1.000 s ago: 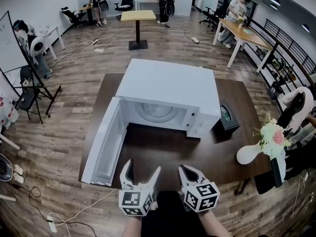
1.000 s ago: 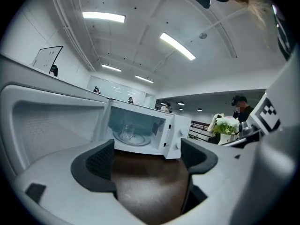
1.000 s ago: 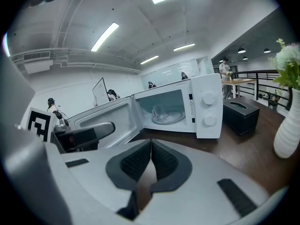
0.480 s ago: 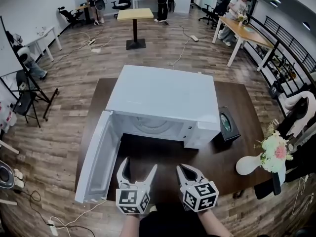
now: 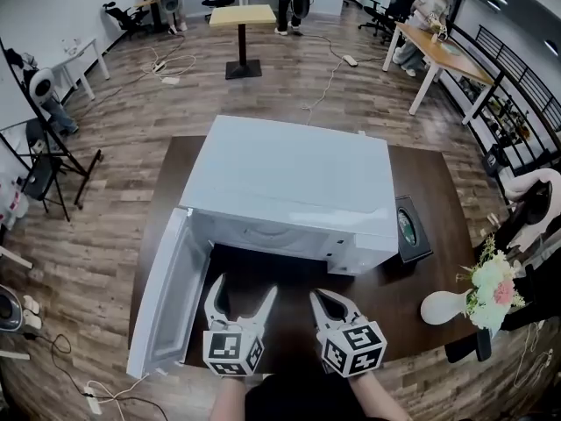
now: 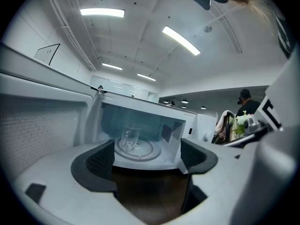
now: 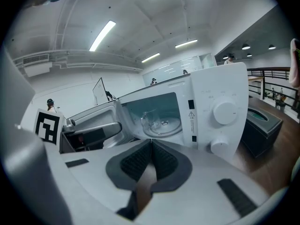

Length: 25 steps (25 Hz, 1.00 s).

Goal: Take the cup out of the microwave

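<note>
Clear glass cup (image 6: 127,138) is standing inside the open microwave (image 5: 289,182), apparently on its turntable. In front of the microwave, the left gripper (image 5: 243,288) is hovering with jaws apart and empty; the right gripper (image 5: 321,299) is pressing its jaws together.

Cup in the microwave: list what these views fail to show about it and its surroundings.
- Cup: hidden in the head view by the top of the microwave; it shows only in the two gripper views.
- Cup's contents: the glass is too small and clear in either gripper view to tell.
- Dial markings: too small to read in the right gripper view.
- Black box: partly hidden behind the microwave in the right gripper view.
</note>
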Motion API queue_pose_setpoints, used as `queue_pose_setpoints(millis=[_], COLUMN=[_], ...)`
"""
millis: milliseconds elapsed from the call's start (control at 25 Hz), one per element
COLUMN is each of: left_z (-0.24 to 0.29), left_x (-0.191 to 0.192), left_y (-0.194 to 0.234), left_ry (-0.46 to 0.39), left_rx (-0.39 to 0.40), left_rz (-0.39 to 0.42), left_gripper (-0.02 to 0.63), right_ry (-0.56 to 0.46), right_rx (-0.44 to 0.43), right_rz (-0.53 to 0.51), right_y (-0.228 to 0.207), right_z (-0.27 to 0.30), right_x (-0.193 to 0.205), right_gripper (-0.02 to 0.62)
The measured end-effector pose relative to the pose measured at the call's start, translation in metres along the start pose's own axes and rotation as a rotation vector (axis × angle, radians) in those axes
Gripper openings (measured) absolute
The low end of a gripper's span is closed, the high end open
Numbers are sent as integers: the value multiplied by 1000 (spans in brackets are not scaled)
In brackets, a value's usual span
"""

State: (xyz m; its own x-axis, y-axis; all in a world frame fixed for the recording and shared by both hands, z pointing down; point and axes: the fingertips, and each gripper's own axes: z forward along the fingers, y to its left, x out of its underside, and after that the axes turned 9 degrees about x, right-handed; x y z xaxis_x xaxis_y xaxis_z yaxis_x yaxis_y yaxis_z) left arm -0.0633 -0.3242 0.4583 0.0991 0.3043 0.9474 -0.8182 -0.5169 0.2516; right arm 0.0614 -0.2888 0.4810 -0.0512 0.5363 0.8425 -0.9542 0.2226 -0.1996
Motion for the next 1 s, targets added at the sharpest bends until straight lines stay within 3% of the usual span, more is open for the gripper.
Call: queue_pose_setpoints(millis=[1000], left_z=[105], left_x=[-5], left_y=[64], left_ry=[-7], left_rx=[-45], left_rz=[12], left_gripper=[417], right_ry=[95], right_rx=[-50], right_rz=[24], right_y=[-11], right_z=[68], right_x=[12], right_gripper=[-5])
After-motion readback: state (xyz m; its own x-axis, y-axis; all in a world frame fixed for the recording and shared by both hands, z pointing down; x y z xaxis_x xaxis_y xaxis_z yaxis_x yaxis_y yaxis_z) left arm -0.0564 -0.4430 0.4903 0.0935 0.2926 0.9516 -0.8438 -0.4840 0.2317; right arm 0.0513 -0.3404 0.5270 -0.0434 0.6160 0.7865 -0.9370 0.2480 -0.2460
